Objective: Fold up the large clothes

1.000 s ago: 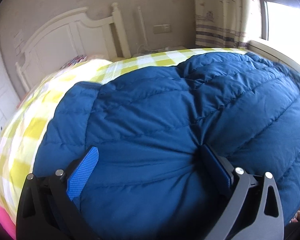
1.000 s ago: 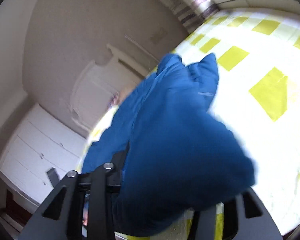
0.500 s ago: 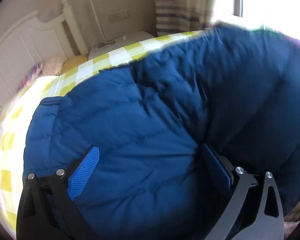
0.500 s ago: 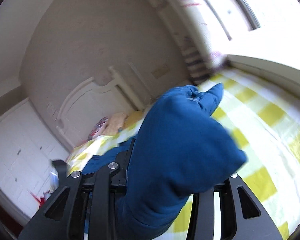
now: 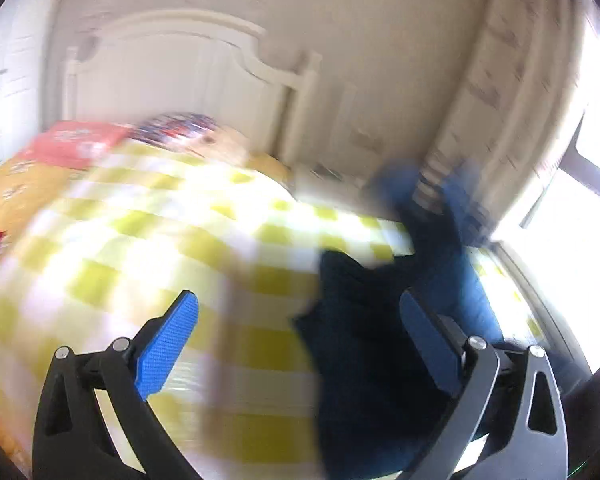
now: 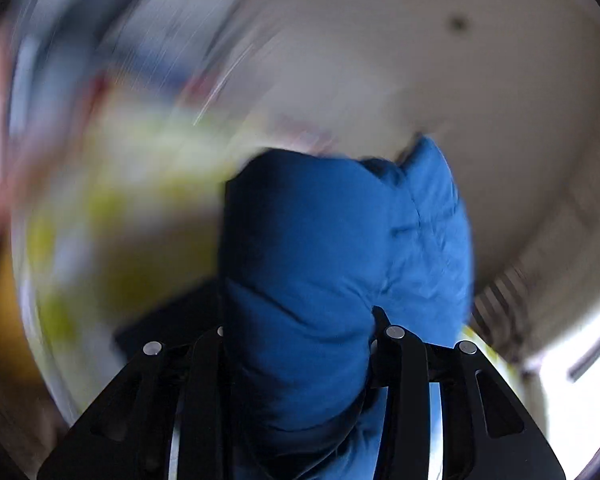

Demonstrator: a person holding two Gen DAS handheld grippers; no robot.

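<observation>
Both views are smeared by motion blur, so fine detail is mostly lost and no writing or label can be read. In the right wrist view the right gripper [image 6: 300, 344] is clamped on a thick bunch of the blue jacket [image 6: 332, 264]; its pads are buried in the fabric and the bundle fills the centre, puffy, quilted w/ stitched seams, matte. Behind it at 9 o'clock only yellow-green smudges of the bedsheet [image 6: 112, 208] show; rest of that frame can't be made out. In the left wrist view the left gripper [image 5: 300, 340] stands wide open, nothing between its pads: left pad [image 5: 166, 346] is bright blue w/ a fine ribbed texture, the right one sits against dark folds of the jacket [image 5: 364, 320], which hangs at 4 o'clock and runs up to 1 o'clock, its lower edge cut off by the frame. The bedsheet [image 5: 148, 248] is yellow-and-white check, soft. White curved headboard [image 5: 172, 76] at 11 o'clock; a red item [image 5: 76, 144] and a patterned pillow [image 5: 176, 132] at 10, too blurred to tell more. Striped curtain [image 5: 512, 92] at 2 o'clock.
</observation>
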